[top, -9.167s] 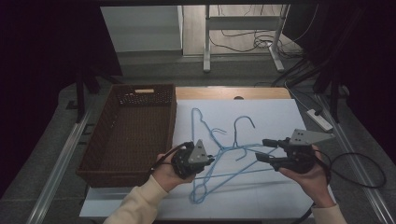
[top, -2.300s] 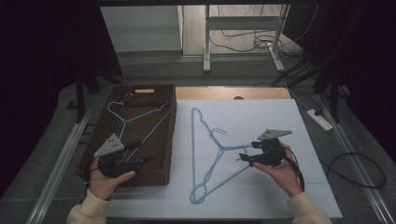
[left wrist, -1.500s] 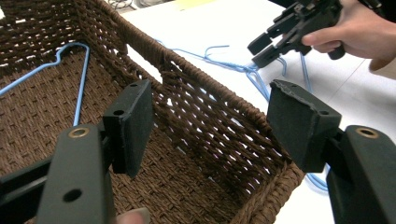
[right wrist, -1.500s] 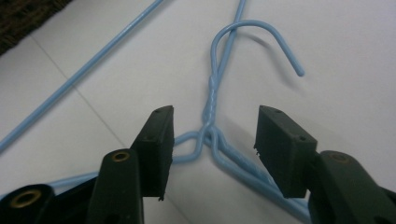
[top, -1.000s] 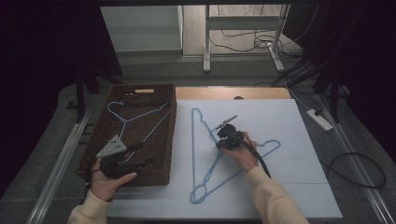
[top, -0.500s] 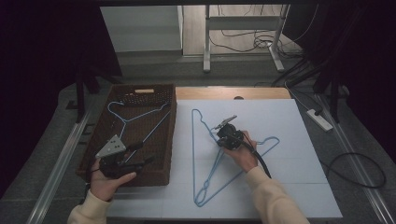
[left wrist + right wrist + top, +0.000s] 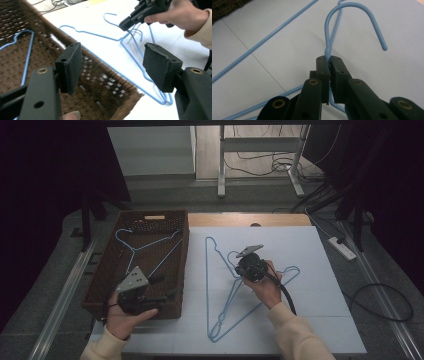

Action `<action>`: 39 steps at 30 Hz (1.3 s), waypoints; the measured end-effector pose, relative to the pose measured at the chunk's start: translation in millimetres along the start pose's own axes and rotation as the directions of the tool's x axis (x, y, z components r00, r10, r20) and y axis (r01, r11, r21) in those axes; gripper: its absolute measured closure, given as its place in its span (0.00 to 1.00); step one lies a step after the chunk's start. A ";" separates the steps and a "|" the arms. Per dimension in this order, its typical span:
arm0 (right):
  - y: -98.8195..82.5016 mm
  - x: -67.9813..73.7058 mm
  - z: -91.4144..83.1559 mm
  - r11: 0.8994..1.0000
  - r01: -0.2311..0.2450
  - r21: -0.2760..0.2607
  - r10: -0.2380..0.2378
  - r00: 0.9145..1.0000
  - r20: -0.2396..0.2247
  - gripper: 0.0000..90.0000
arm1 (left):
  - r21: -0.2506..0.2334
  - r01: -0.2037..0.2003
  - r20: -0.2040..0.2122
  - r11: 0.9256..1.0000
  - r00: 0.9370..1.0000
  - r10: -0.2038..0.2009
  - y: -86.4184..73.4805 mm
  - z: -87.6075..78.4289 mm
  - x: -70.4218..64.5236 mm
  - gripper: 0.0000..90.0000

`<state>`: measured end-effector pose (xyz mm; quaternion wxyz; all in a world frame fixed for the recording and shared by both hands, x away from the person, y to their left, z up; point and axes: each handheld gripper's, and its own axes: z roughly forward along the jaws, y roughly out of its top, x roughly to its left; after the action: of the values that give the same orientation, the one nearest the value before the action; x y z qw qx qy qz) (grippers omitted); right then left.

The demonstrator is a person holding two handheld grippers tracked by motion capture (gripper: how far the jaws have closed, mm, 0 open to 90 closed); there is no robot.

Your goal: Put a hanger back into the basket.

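One blue wire hanger [image 7: 145, 245] already lies in the wicker basket [image 7: 100, 285]. The right gripper [image 7: 329, 60] clamps a second hanger's neck [image 7: 327, 51] on the worktop [image 7: 325, 285]; another remains. The left gripper [image 7: 112, 65] hangs released over the basket.

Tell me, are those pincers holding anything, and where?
The right gripper pinches a blue wire hanger at its neck, just below the hook. The left gripper holds nothing.

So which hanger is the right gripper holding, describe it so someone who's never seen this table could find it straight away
Start at the white sheet covering the table, right of the brown wicker basket. Two blue wire hangers lie crossed there. The one meant is the hanger whose neck the right gripper is shut on, just below its hook; the other hanger on the sheet is ungripped, and a third hanger lies in the basket.
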<state>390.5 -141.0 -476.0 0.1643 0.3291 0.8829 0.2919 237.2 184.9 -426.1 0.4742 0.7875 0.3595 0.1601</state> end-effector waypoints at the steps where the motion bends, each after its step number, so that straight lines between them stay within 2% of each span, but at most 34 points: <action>1: -0.8 0.2 -2.3 1.000 -0.002 -0.011 0.002 1.000 0.002 0.96 | 0.005 -0.006 0.006 1.000 1.000 0.006 1.9 3.3 -3.5 0.36; 6: -4.1 1.8 -13.8 0.998 -0.004 -0.056 0.005 1.000 0.012 0.96 | 0.023 -0.021 0.036 1.000 0.999 0.020 9.5 18.4 -14.4 0.36; 13: -7.7 2.3 -24.1 0.994 -0.008 -0.106 0.010 1.000 0.021 0.96 | 0.043 -0.034 0.058 0.999 0.998 0.031 13.6 31.0 -20.9 0.36; 16: -9.3 2.8 -26.0 0.993 -0.006 -0.118 0.009 1.000 0.024 0.96 | 0.067 -0.033 0.055 0.997 0.998 0.030 14.5 39.7 -24.5 0.36; 19: -10.5 3.7 -27.9 0.992 -0.011 -0.130 0.014 1.000 0.024 0.96 | 0.089 -0.049 0.057 0.995 0.997 0.044 16.8 48.1 -31.2 0.36; 24: -11.9 4.7 -30.1 0.990 -0.011 -0.140 0.015 1.000 0.023 0.96 | 0.112 -0.044 0.071 0.993 0.997 0.036 17.8 61.6 -38.0 0.36; 28: -13.4 4.8 -32.6 0.988 -0.013 -0.152 0.016 1.000 0.016 0.95 | 0.149 -0.036 0.074 0.988 0.997 0.025 16.7 78.6 -47.5 0.35; 33: -14.6 5.0 -34.7 0.987 -0.014 -0.160 0.016 1.000 0.013 0.96 | 0.169 -0.037 0.090 0.985 0.996 0.022 16.5 90.1 -55.4 0.35; 39: -15.5 5.7 -37.5 0.985 -0.017 -0.171 0.017 1.000 0.002 0.95 | 0.207 -0.060 0.113 0.976 0.993 0.037 12.2 109.5 -68.0 0.35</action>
<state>360.7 -161.9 -457.1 0.1909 0.3218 0.8514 0.3676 260.2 63.3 -464.1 0.4030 0.8494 0.3288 0.0896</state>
